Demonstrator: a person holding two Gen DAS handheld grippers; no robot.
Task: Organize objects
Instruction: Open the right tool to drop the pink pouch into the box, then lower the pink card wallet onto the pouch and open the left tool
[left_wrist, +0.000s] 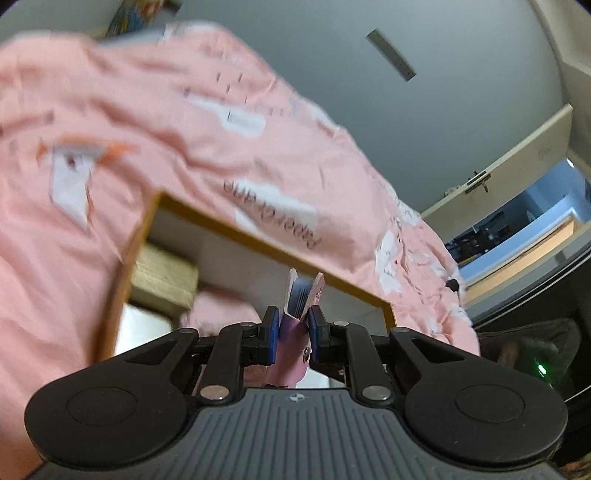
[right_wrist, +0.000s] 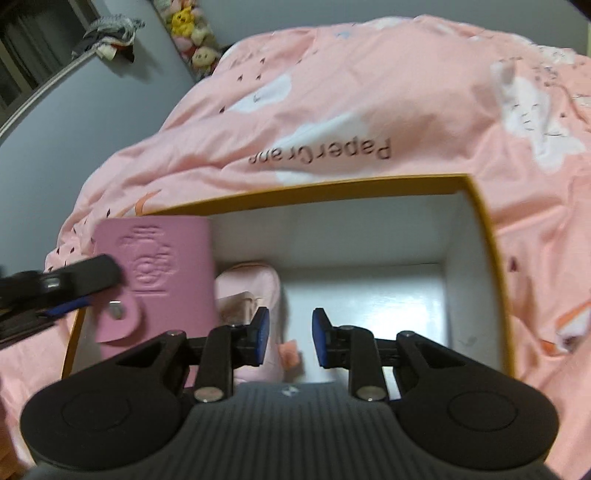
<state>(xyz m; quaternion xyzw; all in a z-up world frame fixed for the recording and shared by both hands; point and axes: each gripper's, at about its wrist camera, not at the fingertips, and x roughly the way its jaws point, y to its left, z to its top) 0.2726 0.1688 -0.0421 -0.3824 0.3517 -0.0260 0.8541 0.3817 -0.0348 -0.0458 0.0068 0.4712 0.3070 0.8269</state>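
A pink card wallet with an embossed flower and a snap tab stands edge-on between the blue pads of my left gripper, which is shut on it. From the right wrist the same wallet hangs over the left end of an orange-rimmed box with white walls, and the left gripper comes in from the left. My right gripper is open above the box with nothing between its pads. A pale pink pouch lies on the box floor just below and left of it.
The box rests on a rumpled pink duvet printed with white clouds. A beige block sits in one box corner. Plush toys are piled by the grey wall. A door stands ajar past the bed.
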